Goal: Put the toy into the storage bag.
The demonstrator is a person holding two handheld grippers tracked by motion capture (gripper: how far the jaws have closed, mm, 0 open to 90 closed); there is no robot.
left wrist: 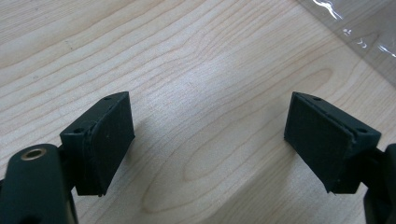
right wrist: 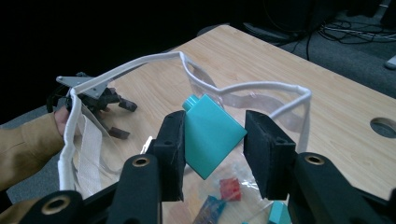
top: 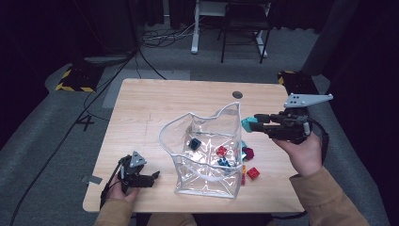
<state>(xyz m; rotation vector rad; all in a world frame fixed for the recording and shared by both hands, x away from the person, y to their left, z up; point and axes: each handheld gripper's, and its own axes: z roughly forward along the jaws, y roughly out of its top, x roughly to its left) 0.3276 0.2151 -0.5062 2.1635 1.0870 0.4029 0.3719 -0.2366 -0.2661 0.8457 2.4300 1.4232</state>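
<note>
A clear plastic bag [top: 207, 184] with a white rim stands open at the table's middle. Inside lie a dark blue brick [top: 195, 143], a red brick [top: 221, 151] and a blue one [top: 225, 162]. My right gripper [top: 253, 124] hovers at the bag's right rim, shut on a teal block [top: 245, 124]. In the right gripper view the teal block [right wrist: 210, 135] sits tilted between the jaws [right wrist: 212, 128], above the bag's rim [right wrist: 261, 88]. My left gripper [top: 154, 178] rests low on the table, left of the bag, open and empty [left wrist: 210, 128].
Loose bricks lie right of the bag: a maroon one [top: 248, 153] and a red one [top: 253, 173]. A round hole [top: 237, 94] is near the table's far edge. Bare wood lies left and behind the bag. Cables and furniture legs [top: 194, 28] are on the floor beyond.
</note>
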